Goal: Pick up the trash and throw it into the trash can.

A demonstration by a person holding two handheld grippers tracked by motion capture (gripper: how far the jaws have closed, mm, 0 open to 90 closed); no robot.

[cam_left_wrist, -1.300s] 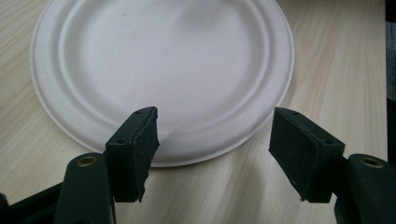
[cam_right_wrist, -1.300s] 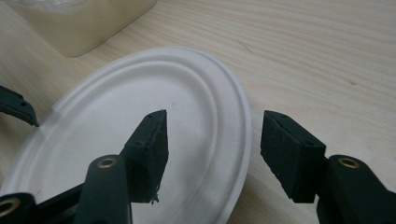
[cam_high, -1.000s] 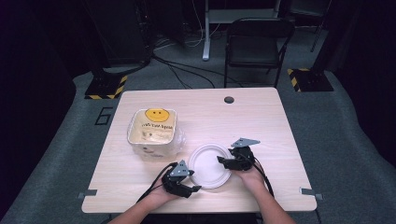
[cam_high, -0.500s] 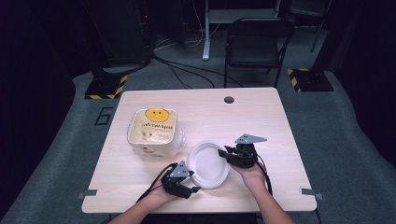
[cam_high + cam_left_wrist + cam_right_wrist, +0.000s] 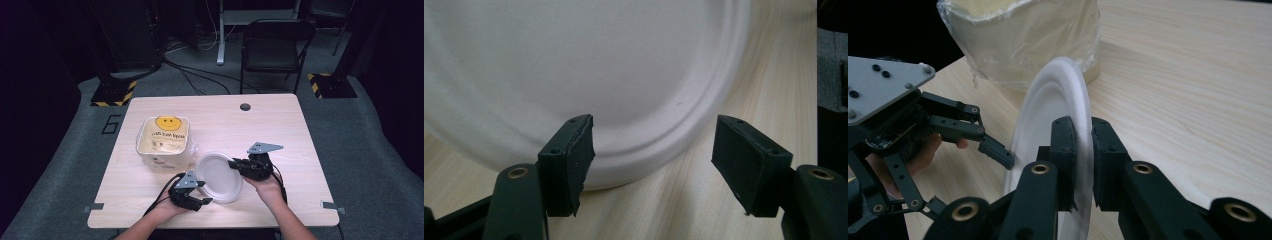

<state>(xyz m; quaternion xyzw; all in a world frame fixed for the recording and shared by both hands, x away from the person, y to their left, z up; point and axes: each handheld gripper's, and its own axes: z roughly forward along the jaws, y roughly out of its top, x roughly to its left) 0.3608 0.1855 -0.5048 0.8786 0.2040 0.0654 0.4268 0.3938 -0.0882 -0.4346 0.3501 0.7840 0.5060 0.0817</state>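
Right tool [image 5: 1082, 165]: clamped on the round white paper plate's [image 5: 218, 176] rim, tilting it off the pale wooden counter [image 5: 280, 130].
Left tool [image 5: 651, 165]: jaws apart, just beside the plate.

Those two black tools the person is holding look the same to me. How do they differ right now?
The right tool is shut on the rim of the white paper plate and tips it up off the table; the left tool is open, with the plate's edge in front of its gap, gripping nothing. In the high view the right tool is raised, the left one low beside the plate. Both are black, two-jawed and hand-held.
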